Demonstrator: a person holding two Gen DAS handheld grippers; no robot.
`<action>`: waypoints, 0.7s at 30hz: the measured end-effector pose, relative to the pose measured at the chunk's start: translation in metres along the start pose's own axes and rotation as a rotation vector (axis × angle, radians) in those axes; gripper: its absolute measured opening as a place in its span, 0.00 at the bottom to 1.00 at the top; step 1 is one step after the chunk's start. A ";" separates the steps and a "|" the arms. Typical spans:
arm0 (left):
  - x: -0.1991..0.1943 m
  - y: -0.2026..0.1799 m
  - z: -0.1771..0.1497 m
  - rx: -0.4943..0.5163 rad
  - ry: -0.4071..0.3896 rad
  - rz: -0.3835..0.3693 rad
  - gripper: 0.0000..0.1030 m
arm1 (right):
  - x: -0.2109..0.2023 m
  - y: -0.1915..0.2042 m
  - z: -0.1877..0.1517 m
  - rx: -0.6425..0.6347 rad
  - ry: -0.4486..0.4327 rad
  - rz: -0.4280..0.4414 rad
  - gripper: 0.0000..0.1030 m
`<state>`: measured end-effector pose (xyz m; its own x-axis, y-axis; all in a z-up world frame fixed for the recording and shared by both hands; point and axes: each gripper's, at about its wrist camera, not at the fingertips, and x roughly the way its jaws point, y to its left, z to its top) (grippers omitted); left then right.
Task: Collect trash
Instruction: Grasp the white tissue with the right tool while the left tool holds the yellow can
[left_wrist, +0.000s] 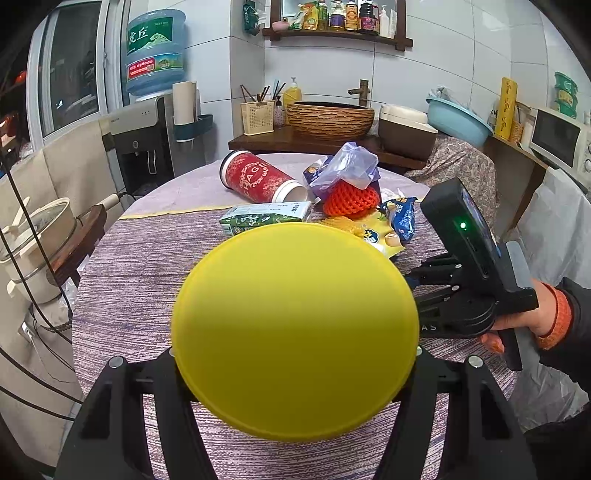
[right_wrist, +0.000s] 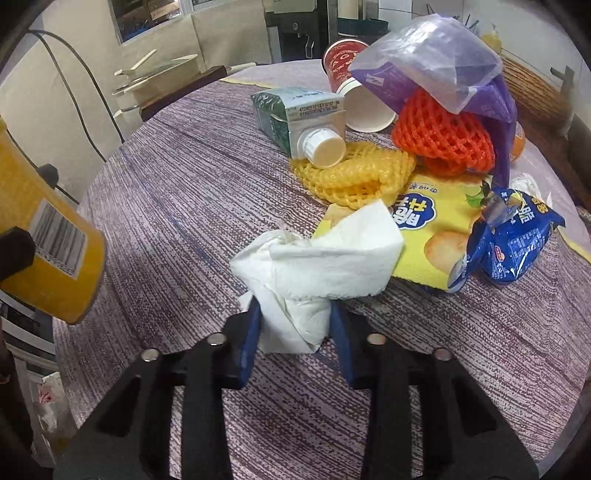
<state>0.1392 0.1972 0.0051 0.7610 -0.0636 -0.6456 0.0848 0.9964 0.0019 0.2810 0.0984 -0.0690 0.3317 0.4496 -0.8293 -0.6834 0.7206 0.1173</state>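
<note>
Pinching a crumpled white tissue, the right gripper has both blue pads pressed into it at the near edge of the trash pile on the purple tablecloth. The left gripper clamps a yellow can, lid facing the camera. Milk carton, yellow chip bag and orange foam net lie farther back.

My round table wears a purple-streaked woven cloth. In the upper right of the right wrist view, a heap rests on it: a green carton on its side, a red paper cup tipped over behind it, yellow foam netting, a yellow snack bag and a blue wrapper. A crumpled white tissue sits at centre frame.
</note>
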 end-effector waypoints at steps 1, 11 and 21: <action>0.000 -0.003 0.000 0.002 0.000 -0.005 0.63 | -0.002 0.000 -0.002 0.004 -0.006 0.011 0.23; 0.008 -0.045 0.010 0.035 -0.006 -0.069 0.63 | -0.054 -0.013 -0.034 0.024 -0.112 0.065 0.20; 0.059 -0.176 0.063 0.157 -0.033 -0.305 0.63 | -0.149 -0.124 -0.105 0.182 -0.219 -0.124 0.20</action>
<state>0.2097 0.0141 0.0149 0.7055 -0.3616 -0.6095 0.4079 0.9105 -0.0680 0.2486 -0.1133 -0.0172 0.5512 0.4411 -0.7083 -0.5078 0.8509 0.1347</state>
